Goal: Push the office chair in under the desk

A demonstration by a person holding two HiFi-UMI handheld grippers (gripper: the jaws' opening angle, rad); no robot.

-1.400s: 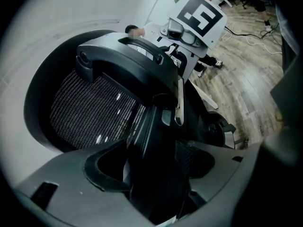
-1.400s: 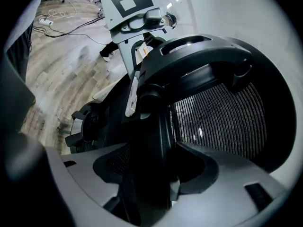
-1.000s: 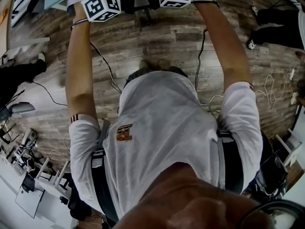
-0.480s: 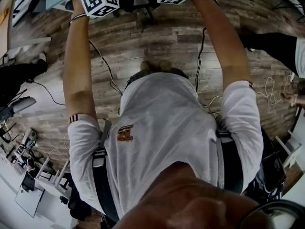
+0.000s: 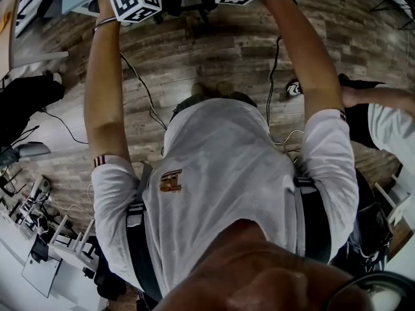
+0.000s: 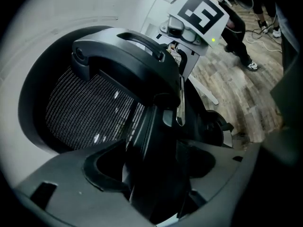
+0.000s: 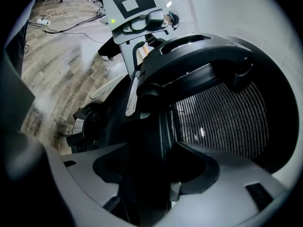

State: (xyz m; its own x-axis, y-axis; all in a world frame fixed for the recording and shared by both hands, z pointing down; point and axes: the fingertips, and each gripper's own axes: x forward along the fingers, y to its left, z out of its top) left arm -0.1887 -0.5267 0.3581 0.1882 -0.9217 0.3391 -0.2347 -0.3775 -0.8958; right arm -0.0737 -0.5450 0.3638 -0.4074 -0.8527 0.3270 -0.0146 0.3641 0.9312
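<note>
The office chair (image 6: 94,108) stands on the wooden floor (image 6: 236,93) straight ahead of me, its mesh back towards me. My left gripper (image 6: 156,171) has its jaws clamped on the chair's black back frame. My right gripper (image 7: 151,174) clamps the same frame beside it.

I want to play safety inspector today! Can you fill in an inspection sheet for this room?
Surface: wooden floor.
Job's things: office chair, black with a mesh back, right in front of both grippers.
Clutter: white racks and small gear at the lower left, too small to name.
Grippers: left gripper and right gripper each clamp the chair's back frame.
Cables: loose cables trail across the floor.
Surroundings: another person stands close on the right.
</note>
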